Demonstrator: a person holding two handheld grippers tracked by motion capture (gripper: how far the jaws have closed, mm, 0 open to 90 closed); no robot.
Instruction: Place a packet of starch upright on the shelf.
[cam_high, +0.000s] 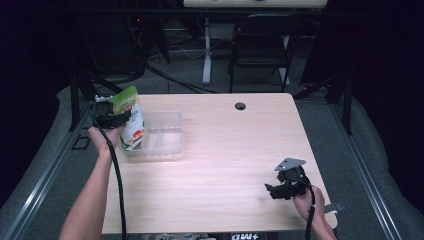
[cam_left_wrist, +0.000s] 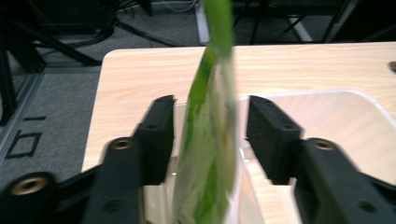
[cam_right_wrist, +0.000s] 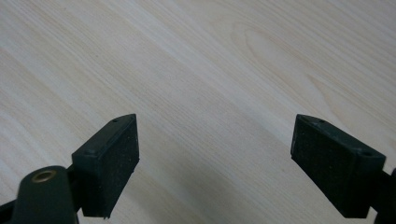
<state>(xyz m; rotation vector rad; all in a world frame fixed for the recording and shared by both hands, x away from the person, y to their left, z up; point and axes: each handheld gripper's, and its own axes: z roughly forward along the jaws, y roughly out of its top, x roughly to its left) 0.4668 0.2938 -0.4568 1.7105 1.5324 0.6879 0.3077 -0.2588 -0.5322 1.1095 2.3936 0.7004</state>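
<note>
High view, left to right: my left gripper (cam_high: 116, 116) jaws parted, pads clear of green pouch (cam_high: 131, 122) standing between them in clear tray (cam_high: 170, 131); my right gripper (cam_high: 274, 190) wide open over bare table (cam_high: 225, 160).

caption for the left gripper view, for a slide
Left gripper with jaws parted around an upright green snack pouch, pads clear of it, above a clear plastic tray on the wooden table.
</note>
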